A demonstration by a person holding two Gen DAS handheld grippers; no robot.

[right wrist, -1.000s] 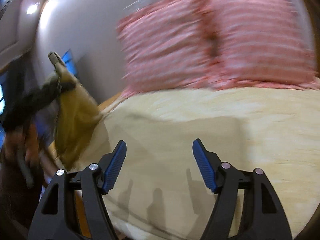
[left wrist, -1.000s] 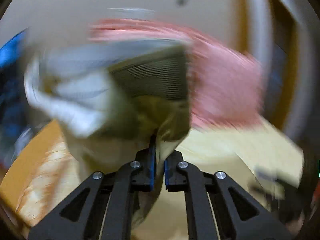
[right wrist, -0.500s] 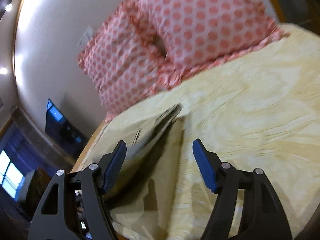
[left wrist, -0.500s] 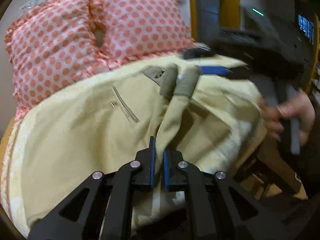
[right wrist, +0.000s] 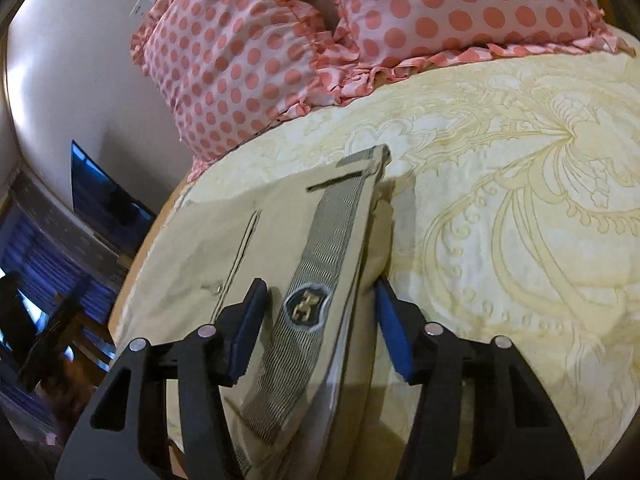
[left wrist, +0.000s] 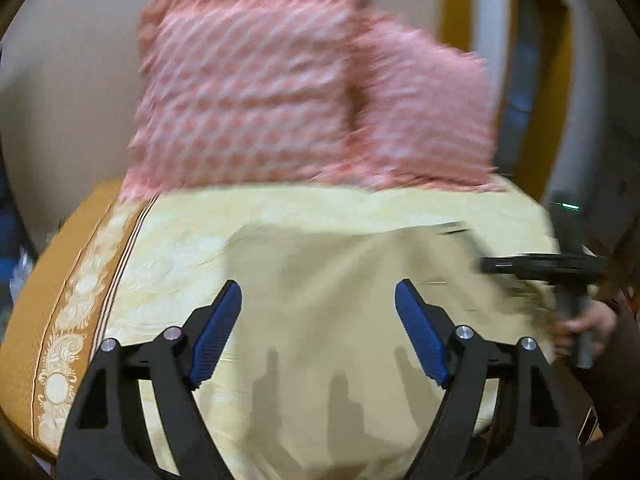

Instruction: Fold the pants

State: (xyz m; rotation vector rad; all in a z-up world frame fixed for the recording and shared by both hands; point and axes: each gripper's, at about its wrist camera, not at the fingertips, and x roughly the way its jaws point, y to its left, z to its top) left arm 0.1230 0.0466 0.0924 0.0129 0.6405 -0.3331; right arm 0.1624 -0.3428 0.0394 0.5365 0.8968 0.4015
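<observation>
Khaki pants (left wrist: pixel 360 280) lie spread on the yellow bedspread (left wrist: pixel 180 248). My left gripper (left wrist: pixel 318 332) is open and empty above them; this view is blurred. In the right wrist view the pants (right wrist: pixel 192 264) show a welt pocket and a grey ribbed waistband (right wrist: pixel 332 248) with a metal badge. My right gripper (right wrist: pixel 320 320) is open, its blue pads either side of the waistband, not closed on it. The right gripper also shows at the right edge of the left wrist view (left wrist: pixel 540 264), at the pants' edge.
Two pink polka-dot pillows (right wrist: pixel 280 40) lean on the wall at the head of the bed. The patterned bedspread (right wrist: pixel 520 200) stretches right. An orange bed border (left wrist: pixel 52 280) runs on the left. A dark screen (right wrist: pixel 104 196) hangs on the wall.
My left gripper has opened and let go of the pants, which now lie on the bed. My right gripper has come down around the waistband with narrower jaws.
</observation>
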